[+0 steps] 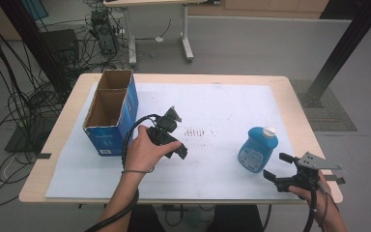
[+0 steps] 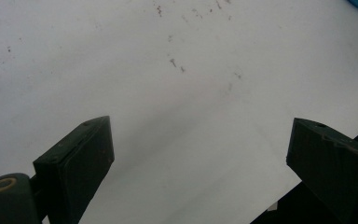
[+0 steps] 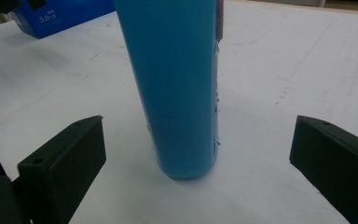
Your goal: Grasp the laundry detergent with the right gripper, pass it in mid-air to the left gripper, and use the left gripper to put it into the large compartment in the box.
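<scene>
White table sheet (image 1: 212,96), blue bottle (image 1: 257,150) upright, cap up, before the spread, empty right gripper (image 1: 278,166).

A lab — cable tangles (image 1: 24,96) on grey floor, black frame post (image 1: 340,53), bare desk legs (image 1: 186,34).

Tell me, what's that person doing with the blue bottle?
A person holds a hand-held gripper in each hand. The right hand-held gripper is open and lined up with the upright blue plastic bottle with a white cap, not touching it yet. The left hand-held gripper hovers open over the white table sheet, beside the open blue cardboard box.
</scene>
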A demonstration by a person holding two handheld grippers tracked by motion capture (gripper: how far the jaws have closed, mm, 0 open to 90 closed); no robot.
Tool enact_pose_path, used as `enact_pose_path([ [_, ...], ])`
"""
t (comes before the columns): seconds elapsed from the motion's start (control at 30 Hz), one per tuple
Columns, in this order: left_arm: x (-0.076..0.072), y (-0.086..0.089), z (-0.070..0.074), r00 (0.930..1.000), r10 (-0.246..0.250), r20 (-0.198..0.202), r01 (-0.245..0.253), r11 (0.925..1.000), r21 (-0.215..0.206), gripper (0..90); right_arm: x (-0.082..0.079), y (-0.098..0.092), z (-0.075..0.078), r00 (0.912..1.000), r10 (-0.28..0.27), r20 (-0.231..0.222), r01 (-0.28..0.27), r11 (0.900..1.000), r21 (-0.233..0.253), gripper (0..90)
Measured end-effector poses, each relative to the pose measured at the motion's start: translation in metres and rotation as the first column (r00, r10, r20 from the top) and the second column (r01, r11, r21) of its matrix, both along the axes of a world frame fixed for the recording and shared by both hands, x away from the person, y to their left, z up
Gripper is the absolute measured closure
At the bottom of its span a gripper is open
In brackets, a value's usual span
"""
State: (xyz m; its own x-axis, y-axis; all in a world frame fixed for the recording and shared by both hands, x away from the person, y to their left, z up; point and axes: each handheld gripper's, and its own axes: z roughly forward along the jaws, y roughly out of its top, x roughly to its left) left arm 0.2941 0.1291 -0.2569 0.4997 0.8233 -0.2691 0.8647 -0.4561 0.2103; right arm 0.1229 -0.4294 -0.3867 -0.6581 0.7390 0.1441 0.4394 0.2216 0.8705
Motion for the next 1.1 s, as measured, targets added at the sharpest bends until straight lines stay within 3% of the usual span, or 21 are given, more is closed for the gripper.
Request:
enact_pose_path([
  [1.1,0.001,-0.004,-0.007,0.9997,-0.008,-0.022,0.008,1.0,-0.001,7.8,0.015,0.011,-0.013,0.9999,0.009,0.009,-0.009,1.0,0.017,2.8],
])
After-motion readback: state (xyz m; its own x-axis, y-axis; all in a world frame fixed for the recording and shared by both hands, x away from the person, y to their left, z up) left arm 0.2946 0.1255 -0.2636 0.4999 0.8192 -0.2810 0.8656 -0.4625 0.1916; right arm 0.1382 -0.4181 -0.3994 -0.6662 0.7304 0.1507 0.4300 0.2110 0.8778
